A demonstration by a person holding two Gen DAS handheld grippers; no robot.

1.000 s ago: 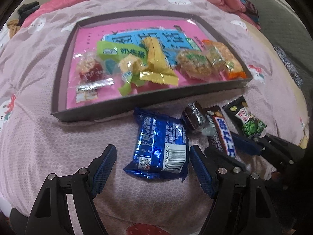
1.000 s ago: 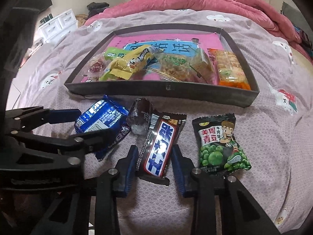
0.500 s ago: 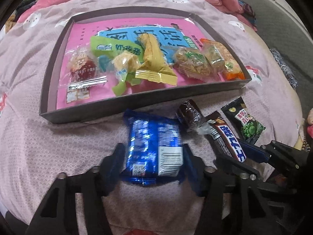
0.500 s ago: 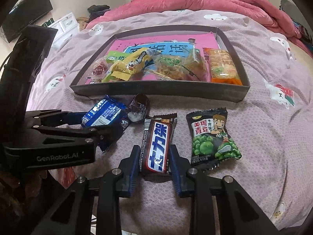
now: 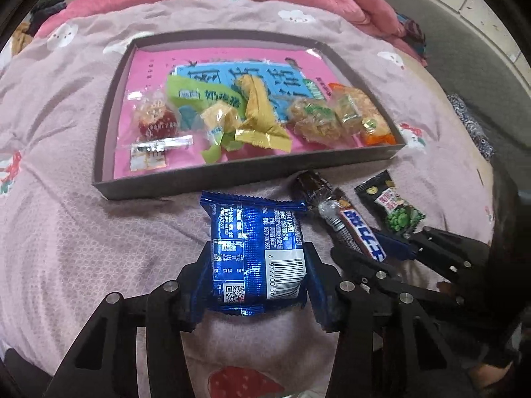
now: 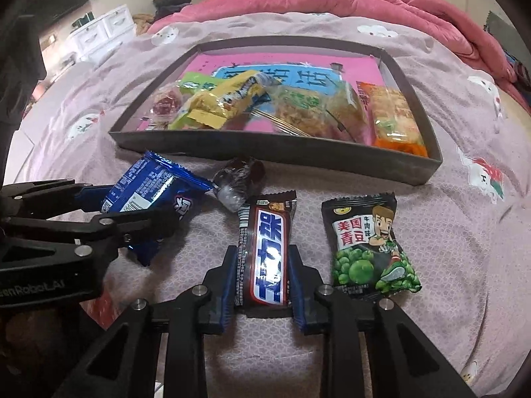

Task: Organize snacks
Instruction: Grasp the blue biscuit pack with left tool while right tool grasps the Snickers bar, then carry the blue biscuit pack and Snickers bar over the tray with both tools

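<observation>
A blue foil snack packet (image 5: 255,245) sits between the pads of my left gripper (image 5: 259,255), whose jaws are closing and press its sides. In the right wrist view, that packet (image 6: 152,189) tilts up off the bedspread. My right gripper (image 6: 262,255) is shut on a dark chocolate bar (image 6: 268,232) with blue-and-white lettering. A green-pea packet (image 6: 368,248) lies just right of the bar. A dark wrapped candy (image 6: 242,175) lies between the two held snacks. Behind them stands a shallow dark grey tray (image 6: 265,152) holding several snacks.
Everything rests on a lilac bedspread (image 5: 66,232) with cartoon prints. A pink quilt (image 6: 298,0) is bunched along the far edge of the bed. White drawers (image 6: 99,30) stand at the far left beyond it. The tray's pink-and-blue back half holds no snacks.
My left gripper's wide jaws have closed onto the blue packet, which now tilts up. The right gripper's fingers have closed in the last bit against the chocolate bar.
</observation>
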